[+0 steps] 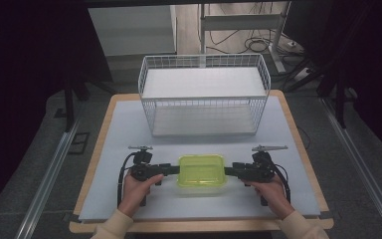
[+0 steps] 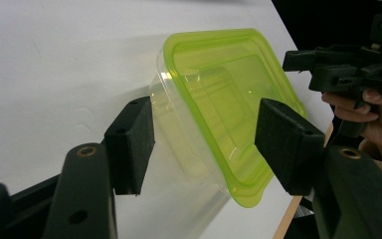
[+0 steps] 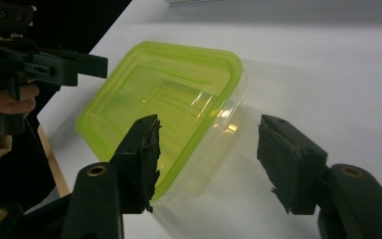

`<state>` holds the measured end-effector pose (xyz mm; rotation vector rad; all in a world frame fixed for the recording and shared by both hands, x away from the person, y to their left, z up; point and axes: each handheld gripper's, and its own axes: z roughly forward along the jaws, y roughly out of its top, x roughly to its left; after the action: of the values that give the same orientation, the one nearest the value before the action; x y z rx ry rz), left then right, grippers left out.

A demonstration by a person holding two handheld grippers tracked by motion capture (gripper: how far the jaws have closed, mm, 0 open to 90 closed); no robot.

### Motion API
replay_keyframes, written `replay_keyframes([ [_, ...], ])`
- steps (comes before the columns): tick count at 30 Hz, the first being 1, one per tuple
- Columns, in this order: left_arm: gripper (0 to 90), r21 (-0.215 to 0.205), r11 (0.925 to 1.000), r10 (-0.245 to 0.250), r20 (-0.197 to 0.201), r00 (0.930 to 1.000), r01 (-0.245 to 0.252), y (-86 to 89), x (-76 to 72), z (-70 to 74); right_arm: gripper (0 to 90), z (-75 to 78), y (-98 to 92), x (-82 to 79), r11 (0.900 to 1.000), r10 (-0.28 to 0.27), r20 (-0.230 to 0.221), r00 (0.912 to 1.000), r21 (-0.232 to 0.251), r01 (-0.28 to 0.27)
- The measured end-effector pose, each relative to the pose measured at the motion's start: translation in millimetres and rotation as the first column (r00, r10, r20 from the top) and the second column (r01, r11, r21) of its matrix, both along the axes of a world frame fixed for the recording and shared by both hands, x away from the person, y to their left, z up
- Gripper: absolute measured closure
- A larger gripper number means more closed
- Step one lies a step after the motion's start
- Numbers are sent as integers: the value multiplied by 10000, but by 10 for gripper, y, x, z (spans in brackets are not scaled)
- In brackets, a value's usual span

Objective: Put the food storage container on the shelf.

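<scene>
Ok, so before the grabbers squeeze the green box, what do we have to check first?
1. Lid sits flat on the container: ok, the green lid lies even all round.
2. Left gripper has the container's end between its jaws: ok, one pad on each side of it.
3. Right gripper is lined up too: ok, it straddles the other end.
4. Pads pressing on the container: not ok yet, gaps show beside the pads in both gripper views.
5. Wire basket is free for it: ok, its shelves look bare.
6. Something inside the container: cannot tell for sure, it looks empty through the lid.
</scene>
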<state>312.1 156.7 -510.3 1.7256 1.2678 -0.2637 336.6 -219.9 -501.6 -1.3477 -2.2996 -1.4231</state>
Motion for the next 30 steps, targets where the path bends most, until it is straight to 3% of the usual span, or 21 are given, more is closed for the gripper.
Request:
replay_keyframes([
  [14,531,-393,9987,-345,-628,9974,320,-62,22,-123,506,-55,92,15,10000,97,-505,9987,27,-96],
  [22,690,-362,9982,-506,-783,9956,479,-107,0,-163,622,-101,94,21,9996,196,-807,9965,233,-178],
  [28,733,-520,9968,-646,-852,9943,603,-115,-17,-160,682,-122,118,9,9995,294,-867,9958,133,-284],
  [30,749,-633,9960,-685,-840,9941,632,-111,-23,-165,714,-108,96,9,9993,222,-882,9959,328,-193],
])
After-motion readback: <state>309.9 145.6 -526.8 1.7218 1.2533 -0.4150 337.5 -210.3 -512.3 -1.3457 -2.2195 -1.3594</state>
